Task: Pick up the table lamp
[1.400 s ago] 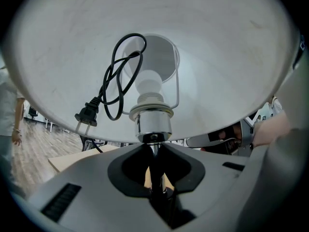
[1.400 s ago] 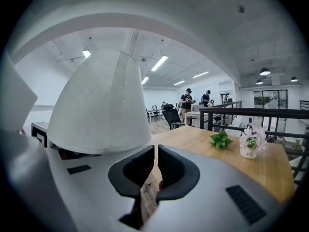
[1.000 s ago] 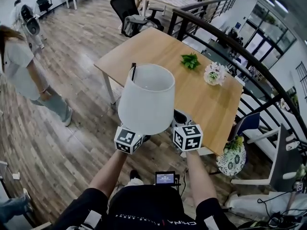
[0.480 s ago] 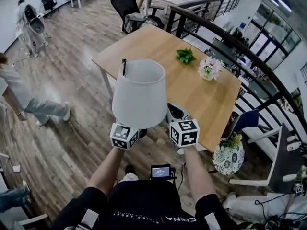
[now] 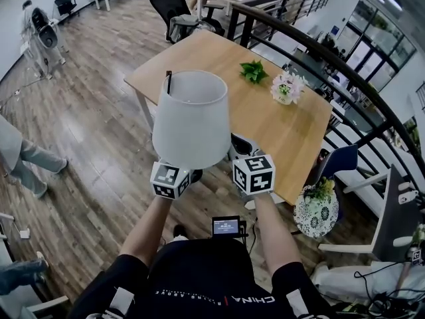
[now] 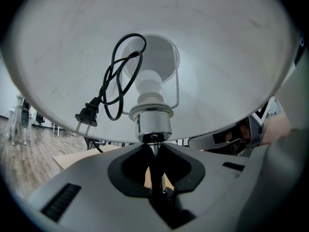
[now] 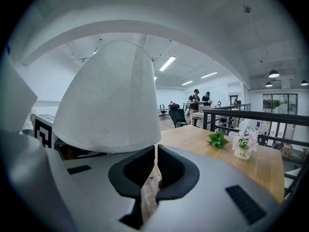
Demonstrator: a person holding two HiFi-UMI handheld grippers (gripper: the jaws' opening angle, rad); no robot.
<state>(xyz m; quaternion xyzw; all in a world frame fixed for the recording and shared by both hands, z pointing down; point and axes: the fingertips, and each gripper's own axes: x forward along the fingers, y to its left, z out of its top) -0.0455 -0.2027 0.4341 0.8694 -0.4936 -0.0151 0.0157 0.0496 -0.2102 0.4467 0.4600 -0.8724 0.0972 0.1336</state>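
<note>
The table lamp's white shade (image 5: 191,121) is held up in the air in front of me, over the floor, short of the wooden table (image 5: 265,121). My left gripper (image 5: 171,179) sits under the shade, shut on the lamp's thin metal stem (image 6: 153,161) just below the chrome socket (image 6: 152,124). From below, the bulb (image 6: 148,88) shows, and the coiled black cord with its plug (image 6: 86,117) is tucked inside the shade. My right gripper (image 5: 253,173) is level with the left, just right of the lamp, its jaws (image 7: 155,148) shut with nothing between them. The shade (image 7: 111,100) fills its left side.
On the table stand a small green plant (image 5: 253,72) and a white flower pot (image 5: 285,87). A dark curved railing (image 5: 332,62) runs behind it. A person's legs (image 5: 23,161) are at the left edge. Office chairs (image 5: 176,8) stand at the back. A flower stand (image 5: 317,211) is right of me.
The lamp and both grippers have drifted a little left and up in the head view. The person on the left has walked away toward the left edge.
</note>
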